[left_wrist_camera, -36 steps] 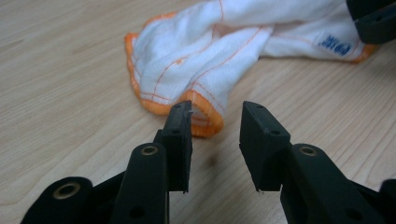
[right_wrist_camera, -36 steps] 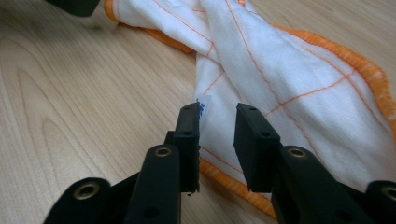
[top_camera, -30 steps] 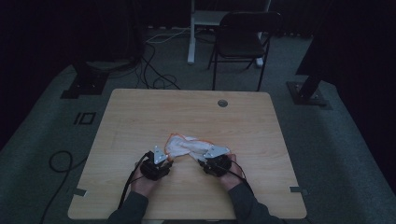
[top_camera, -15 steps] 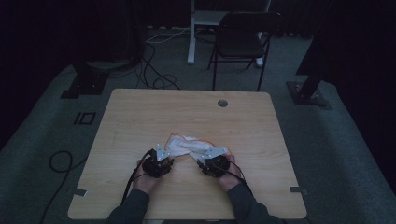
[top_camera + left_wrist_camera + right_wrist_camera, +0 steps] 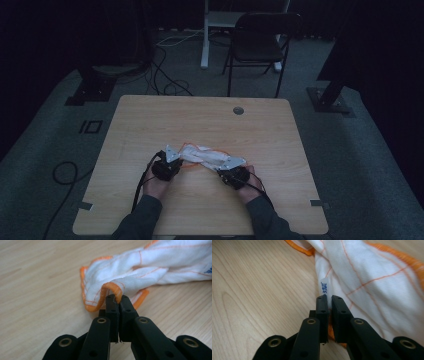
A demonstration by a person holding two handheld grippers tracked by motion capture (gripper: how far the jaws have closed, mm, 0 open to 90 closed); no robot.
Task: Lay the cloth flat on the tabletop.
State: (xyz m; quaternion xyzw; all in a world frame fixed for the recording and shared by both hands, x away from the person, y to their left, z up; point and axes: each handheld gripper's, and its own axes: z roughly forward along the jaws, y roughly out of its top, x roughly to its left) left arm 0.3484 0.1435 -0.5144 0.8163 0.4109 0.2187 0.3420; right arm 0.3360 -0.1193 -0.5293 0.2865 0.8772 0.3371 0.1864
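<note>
Where the person's forearms come in at the bottom of the high view, the left gripper (image 5: 168,161) sits just left of centre and the right gripper (image 5: 234,170) just right of it, both low over the worktop (image 5: 150,120). Between them, in the lower middle of the frame, lies the white cloth (image 5: 205,154), bunched into a loose band with orange edging.

Seen in the left gripper view, the left gripper (image 5: 117,300) has just been closing its jaws, which now stand pressed together on a fold of the cloth's orange hem (image 5: 110,288) at the centre of the frame; the rest of the cloth (image 5: 150,265) runs off toward the upper right, resting on the wood.

Seen in the right gripper view, the right gripper (image 5: 327,301) has likewise just been closing, and its jaws are clamped on the cloth's edge beside a small white label (image 5: 324,286) with blue print. The cloth (image 5: 372,277) spreads across the upper right, crossed by thin orange lines.

Farther off, at the top of the high view, a dark chair (image 5: 260,42) stands on the floor beyond the worktop, with cables (image 5: 165,75) to its left.
</note>
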